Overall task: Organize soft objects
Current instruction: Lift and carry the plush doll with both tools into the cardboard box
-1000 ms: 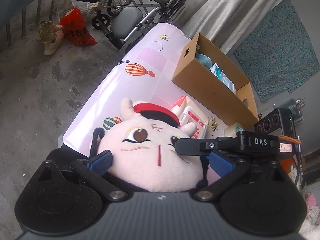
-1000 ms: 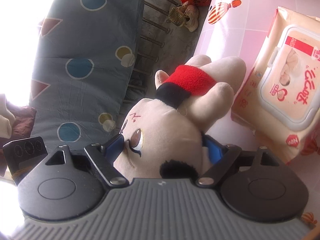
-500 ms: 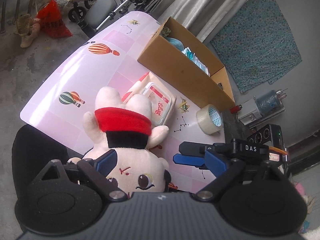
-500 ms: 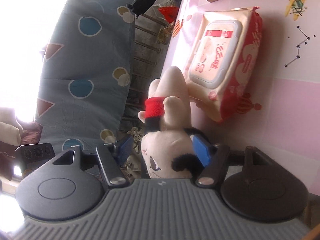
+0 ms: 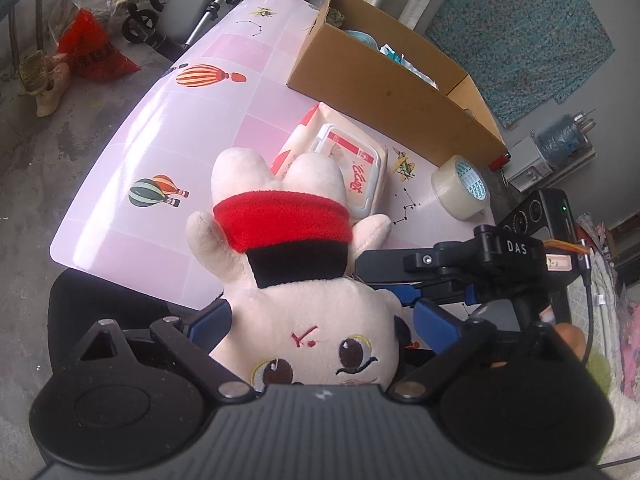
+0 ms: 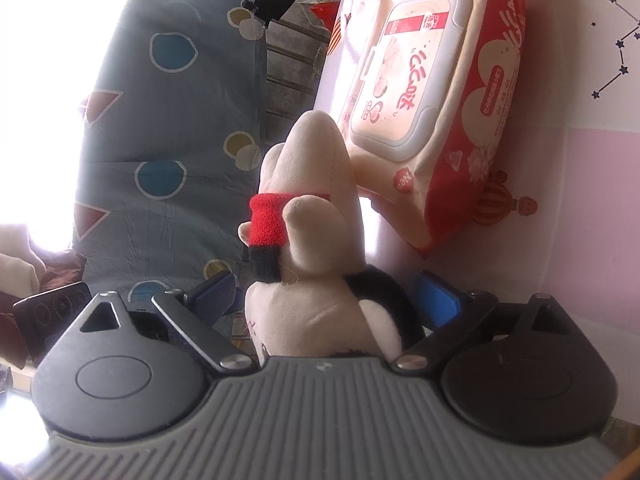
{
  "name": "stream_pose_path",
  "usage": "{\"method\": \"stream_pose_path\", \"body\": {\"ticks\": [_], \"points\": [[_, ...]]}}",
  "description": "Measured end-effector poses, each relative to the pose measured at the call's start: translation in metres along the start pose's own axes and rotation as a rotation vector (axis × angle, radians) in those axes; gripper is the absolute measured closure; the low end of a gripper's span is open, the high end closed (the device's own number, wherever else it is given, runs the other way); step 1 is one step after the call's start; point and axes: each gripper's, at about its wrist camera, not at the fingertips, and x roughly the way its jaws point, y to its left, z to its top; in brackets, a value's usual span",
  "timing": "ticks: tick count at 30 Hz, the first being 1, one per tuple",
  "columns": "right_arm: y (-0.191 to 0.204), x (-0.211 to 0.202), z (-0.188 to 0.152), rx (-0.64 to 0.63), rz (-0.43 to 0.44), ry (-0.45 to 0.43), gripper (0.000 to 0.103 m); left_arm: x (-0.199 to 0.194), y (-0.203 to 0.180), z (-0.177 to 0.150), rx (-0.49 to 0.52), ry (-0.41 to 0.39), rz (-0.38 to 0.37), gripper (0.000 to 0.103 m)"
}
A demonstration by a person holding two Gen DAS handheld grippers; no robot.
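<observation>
A: Plush toy (image 5: 304, 312) hangs head-first toward the lens, face upside down, legs over the pink table (image 5: 168, 128) near the wipes pack (image 5: 348, 160). Who has it?

B: Left gripper (image 5: 320, 320) does; its blue pads press both sides of the head, clamped on it.

A: And the right gripper (image 6: 332, 300)?

B: Its jaws have just been opening and stand wide. The toy's head sits between them, gaps showing beside each pad.

A: Anything behind?

B: A cardboard box (image 5: 384, 84) and a tape roll (image 5: 460, 186) sit on the table
</observation>
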Motion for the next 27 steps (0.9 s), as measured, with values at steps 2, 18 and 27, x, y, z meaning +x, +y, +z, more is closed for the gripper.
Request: {"method": "stream_pose_path", "body": {"ticks": [2,18,27], "points": [[-0.004,0.010,0.002,0.023,0.003,0.024,0.004,0.006,0.002,0.001,0.016,0.015,0.007,0.003],[-0.030,0.040,0.001,0.118,0.066,0.193,0.001,0.029,0.007,0.014,0.074,0.151,-0.010,0.000],[-0.026,0.034,-0.006,0.075,0.072,0.182,0.011,0.030,-0.004,0.011,0.100,0.160,0.021,0.000]]}}
